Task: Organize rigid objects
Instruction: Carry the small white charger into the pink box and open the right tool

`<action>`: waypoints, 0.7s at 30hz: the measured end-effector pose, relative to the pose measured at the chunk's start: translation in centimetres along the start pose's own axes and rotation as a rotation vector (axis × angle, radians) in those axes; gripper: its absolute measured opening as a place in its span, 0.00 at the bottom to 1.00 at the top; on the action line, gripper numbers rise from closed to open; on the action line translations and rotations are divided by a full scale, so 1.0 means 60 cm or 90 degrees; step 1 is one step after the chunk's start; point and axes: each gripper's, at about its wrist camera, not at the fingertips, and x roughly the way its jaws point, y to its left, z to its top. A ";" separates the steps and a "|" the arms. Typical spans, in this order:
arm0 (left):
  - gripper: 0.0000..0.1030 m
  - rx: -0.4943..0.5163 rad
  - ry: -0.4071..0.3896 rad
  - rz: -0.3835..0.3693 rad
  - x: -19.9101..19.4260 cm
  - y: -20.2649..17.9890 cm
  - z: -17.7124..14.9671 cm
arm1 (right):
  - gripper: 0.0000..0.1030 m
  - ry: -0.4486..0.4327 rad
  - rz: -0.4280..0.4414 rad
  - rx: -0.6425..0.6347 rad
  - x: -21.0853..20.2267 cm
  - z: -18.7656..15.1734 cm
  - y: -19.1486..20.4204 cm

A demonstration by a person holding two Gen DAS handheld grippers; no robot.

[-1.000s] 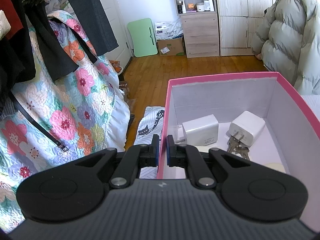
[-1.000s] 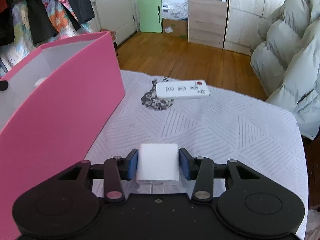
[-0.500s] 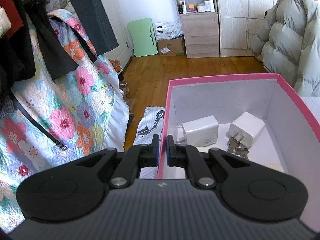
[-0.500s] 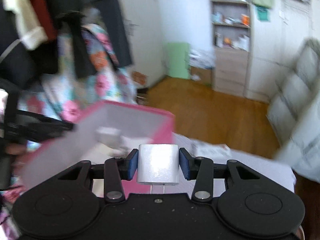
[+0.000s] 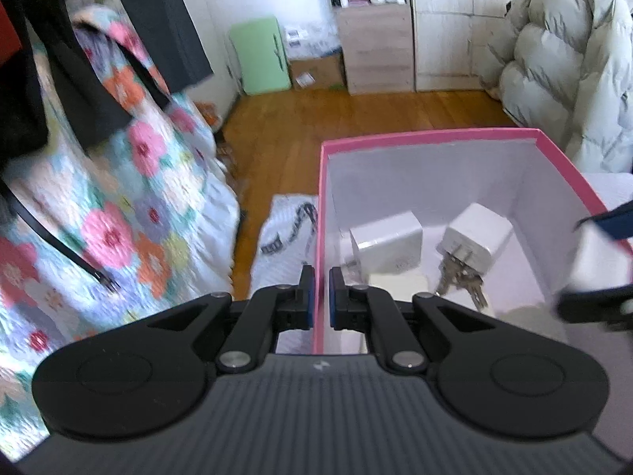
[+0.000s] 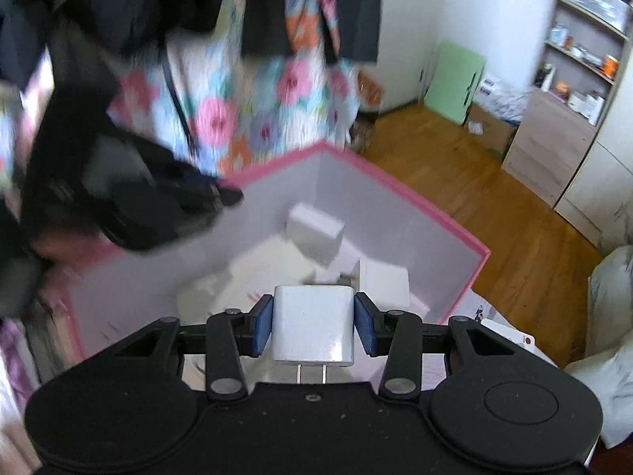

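Your left gripper (image 5: 320, 293) pinches the pink cardboard box's wall (image 5: 321, 206) steady; right gripper (image 6: 313, 330) grasps the white plastic charger cube (image 6: 312, 326) above it for dropping in.

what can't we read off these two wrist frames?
- Right gripper, left wrist view: cut by the right edge and motion-blurred; its grip is unreadable there.
- Left gripper, right wrist view: a dark smear over the pink box wall.
- Box floor under the white charger: hidden by it.
- Keys: count too small to tell.
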 end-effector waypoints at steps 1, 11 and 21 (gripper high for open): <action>0.05 -0.002 0.009 -0.007 0.002 0.004 0.000 | 0.47 0.020 -0.007 -0.014 0.013 0.000 0.003; 0.05 -0.020 0.049 -0.044 0.010 0.022 -0.011 | 0.47 0.122 -0.026 -0.030 0.092 0.017 0.005; 0.05 -0.022 0.036 -0.022 0.007 0.013 -0.016 | 0.58 0.010 -0.034 -0.003 0.003 0.006 -0.014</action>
